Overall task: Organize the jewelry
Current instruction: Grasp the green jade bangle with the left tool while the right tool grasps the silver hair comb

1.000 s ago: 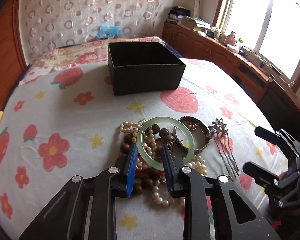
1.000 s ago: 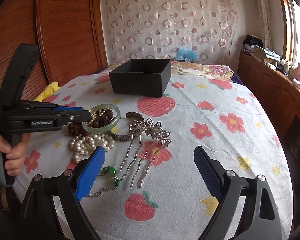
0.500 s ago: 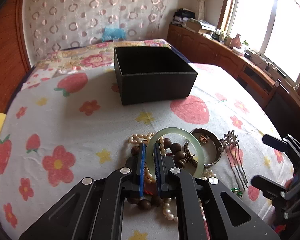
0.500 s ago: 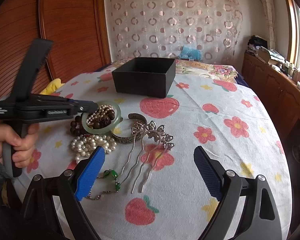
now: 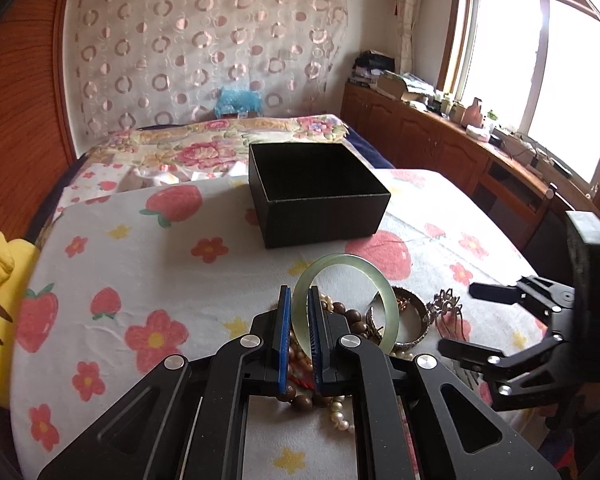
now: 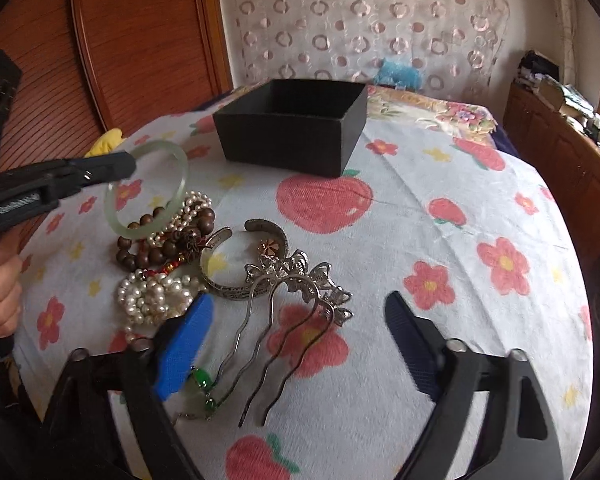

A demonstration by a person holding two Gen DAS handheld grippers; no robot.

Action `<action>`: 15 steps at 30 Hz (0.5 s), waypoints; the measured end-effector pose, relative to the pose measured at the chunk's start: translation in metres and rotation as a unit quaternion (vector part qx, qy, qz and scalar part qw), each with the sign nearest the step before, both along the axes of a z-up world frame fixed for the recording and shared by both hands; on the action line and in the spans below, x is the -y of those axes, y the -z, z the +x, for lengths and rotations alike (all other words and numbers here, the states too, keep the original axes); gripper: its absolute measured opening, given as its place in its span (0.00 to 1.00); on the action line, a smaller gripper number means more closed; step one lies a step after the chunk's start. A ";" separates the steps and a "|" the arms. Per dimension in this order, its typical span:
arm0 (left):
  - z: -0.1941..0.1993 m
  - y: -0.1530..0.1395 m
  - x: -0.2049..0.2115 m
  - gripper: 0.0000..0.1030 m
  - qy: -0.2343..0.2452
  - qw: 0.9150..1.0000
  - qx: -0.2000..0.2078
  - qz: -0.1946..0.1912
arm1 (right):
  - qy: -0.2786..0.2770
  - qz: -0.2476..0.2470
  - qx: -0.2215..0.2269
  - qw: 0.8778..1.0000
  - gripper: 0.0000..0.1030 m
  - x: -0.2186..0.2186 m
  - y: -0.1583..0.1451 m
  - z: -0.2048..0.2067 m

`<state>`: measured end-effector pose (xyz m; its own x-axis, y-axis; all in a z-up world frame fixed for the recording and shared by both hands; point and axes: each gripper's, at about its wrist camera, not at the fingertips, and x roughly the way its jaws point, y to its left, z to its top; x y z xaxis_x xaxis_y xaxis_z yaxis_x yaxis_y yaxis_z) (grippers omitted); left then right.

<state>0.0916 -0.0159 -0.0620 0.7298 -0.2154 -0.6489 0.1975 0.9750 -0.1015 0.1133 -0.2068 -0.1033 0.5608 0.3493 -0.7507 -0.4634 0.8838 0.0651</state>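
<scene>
My left gripper [image 5: 299,300] is shut on a pale green jade bangle [image 5: 384,286], held tilted above the jewelry pile; it also shows in the right wrist view [image 6: 118,222]. An open black box [image 5: 320,216] [image 6: 292,148] stands beyond on the cloth. The pile holds a pearl necklace [image 6: 152,300], brown wooden beads [image 6: 198,222], a silver cuff [image 6: 236,284] and a silver hair comb [image 6: 300,276]. My right gripper [image 6: 300,344] is open over the comb and a green bead chain [image 6: 204,380], holding nothing.
The table has a white cloth [image 6: 440,184] with strawberries and flowers. A yellow plush [image 5: 0,276] lies at the left edge. A bed [image 5: 204,148] lies behind the box, wooden cabinets [image 5: 440,140] along the right wall under the window.
My left gripper closed on the jade bangle and lifted it off the pile, tilting it up. My right gripper moved closer to the hair comb, staying open.
</scene>
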 end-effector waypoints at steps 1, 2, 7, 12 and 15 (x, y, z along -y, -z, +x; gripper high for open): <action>-0.001 0.000 0.000 0.07 0.000 1.000 0.001 -0.001 | -0.001 -0.003 -0.001 1.000 0.83 -0.001 0.001 0.001; -0.001 -0.001 0.000 0.07 0.001 1.000 0.001 -0.001 | -0.002 -0.010 -0.003 1.000 0.83 -0.003 0.003 0.003; -0.001 -0.001 0.001 0.07 0.001 1.000 0.002 -0.002 | -0.010 -0.035 -0.008 0.999 0.78 -0.008 0.010 0.006; -0.001 0.000 0.000 0.07 0.002 1.000 0.003 -0.001 | -0.023 -0.046 -0.002 0.999 0.62 -0.007 0.008 0.003; -0.004 -0.003 0.003 0.07 0.001 1.000 0.005 -0.001 | -0.024 -0.042 -0.001 0.999 0.60 -0.003 0.007 0.002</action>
